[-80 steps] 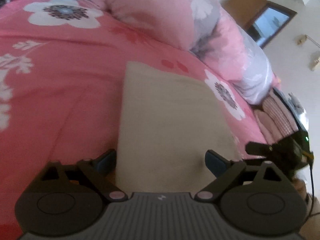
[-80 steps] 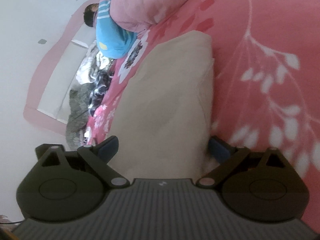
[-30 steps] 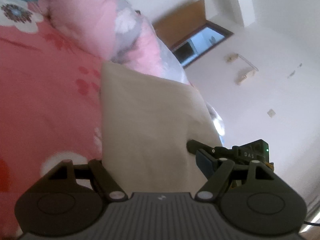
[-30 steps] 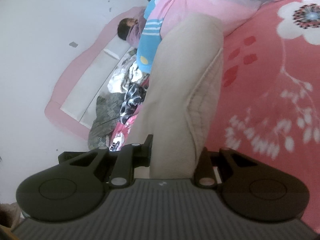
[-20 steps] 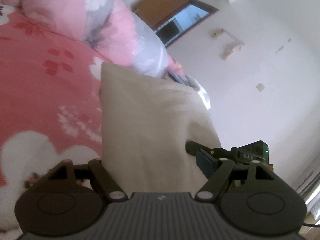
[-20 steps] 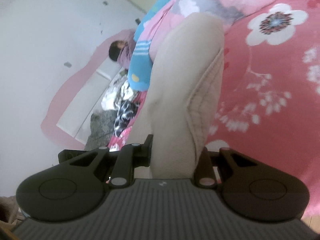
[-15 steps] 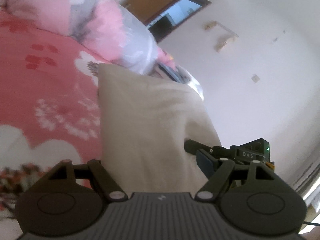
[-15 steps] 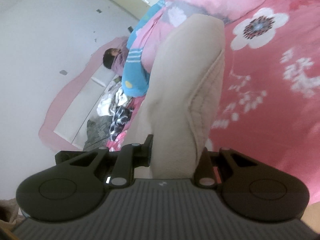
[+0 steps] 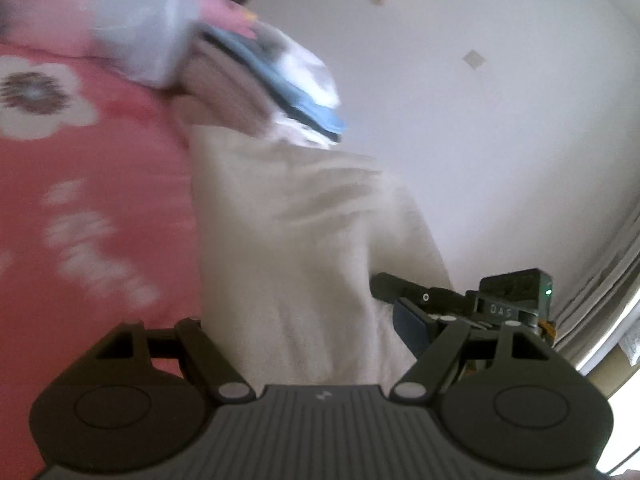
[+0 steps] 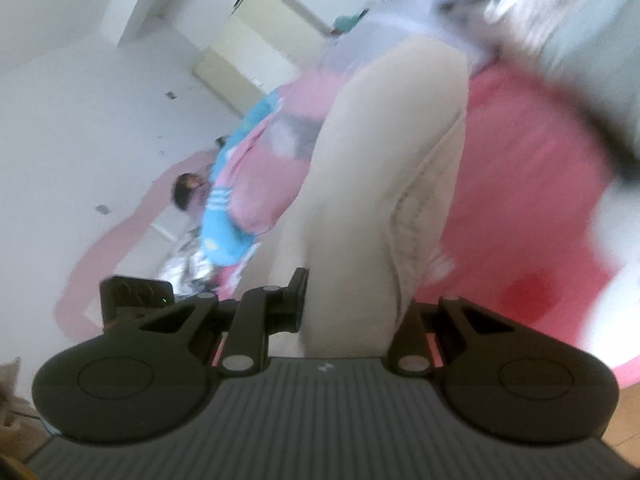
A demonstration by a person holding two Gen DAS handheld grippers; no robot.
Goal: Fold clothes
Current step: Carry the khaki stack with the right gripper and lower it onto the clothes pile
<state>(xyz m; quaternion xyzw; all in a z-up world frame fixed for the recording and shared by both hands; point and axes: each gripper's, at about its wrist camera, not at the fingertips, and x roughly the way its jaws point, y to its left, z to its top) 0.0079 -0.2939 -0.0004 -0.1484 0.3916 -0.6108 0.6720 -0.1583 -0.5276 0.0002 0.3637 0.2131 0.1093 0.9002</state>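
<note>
Left gripper (image 9: 300, 336) — jaws set wide, cloth between them. Right gripper (image 10: 352, 316) — jaws narrow, clamped on cloth; both angled slightly downward.

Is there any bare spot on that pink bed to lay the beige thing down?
The folded beige garment is carried by both claws. Bare room: the pink floral bedspread left of it, bordered by the pink-and-grey quilt behind. Crowded: the stack of folded clothes beyond the garment, beside that quilt.
</note>
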